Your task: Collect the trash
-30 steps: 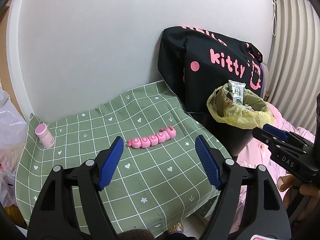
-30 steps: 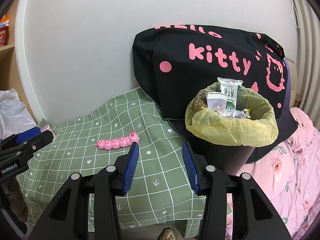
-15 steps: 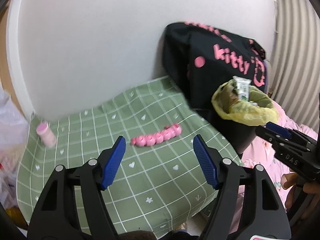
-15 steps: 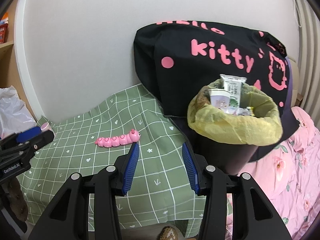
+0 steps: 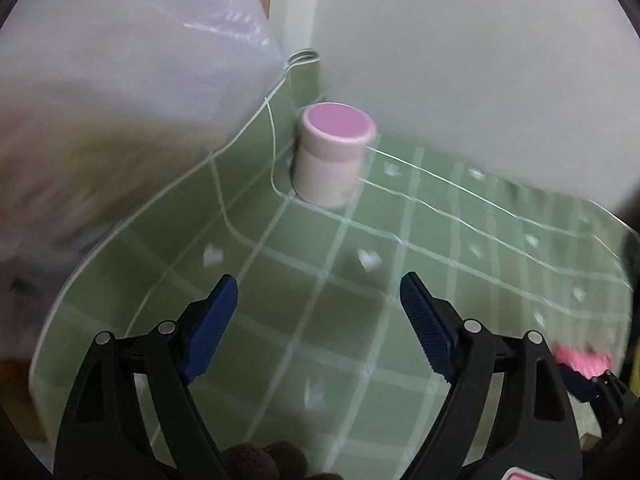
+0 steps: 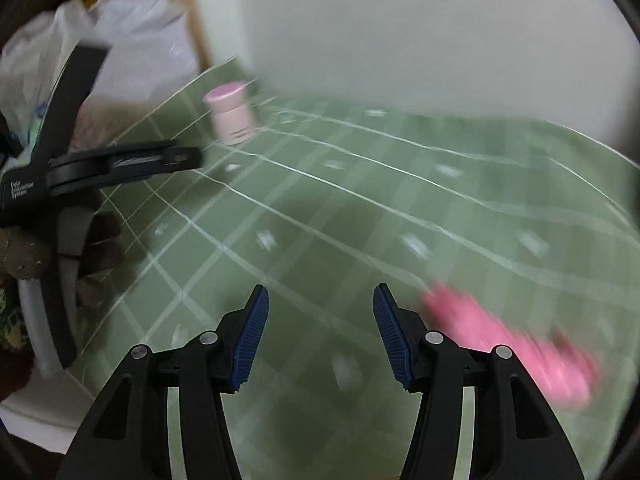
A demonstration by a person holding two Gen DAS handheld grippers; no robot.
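A small pink bottle [image 5: 332, 152] with a pink lid stands upright at the far left corner of the green checked tablecloth [image 5: 360, 340], close to the wall. My left gripper [image 5: 318, 312] is open and empty, a short way in front of the bottle. The bottle also shows in the right wrist view [image 6: 232, 114], blurred. My right gripper [image 6: 320, 328] is open and empty over the cloth. A pink caterpillar toy [image 6: 508, 344] lies just right of its right finger, blurred. The toy's end shows in the left wrist view [image 5: 580, 360].
A white plastic bag [image 5: 120, 80] bulges over the cloth's left edge beside the bottle. The white wall [image 5: 480, 60] runs directly behind the bottle. The left gripper [image 6: 120, 164] and the hand holding it show at the left of the right wrist view.
Both grippers have swung left and moved in close over the cloth. The bin and black Hello Kitty bag have left both views. The pink bottle is now near and centred before the left gripper.
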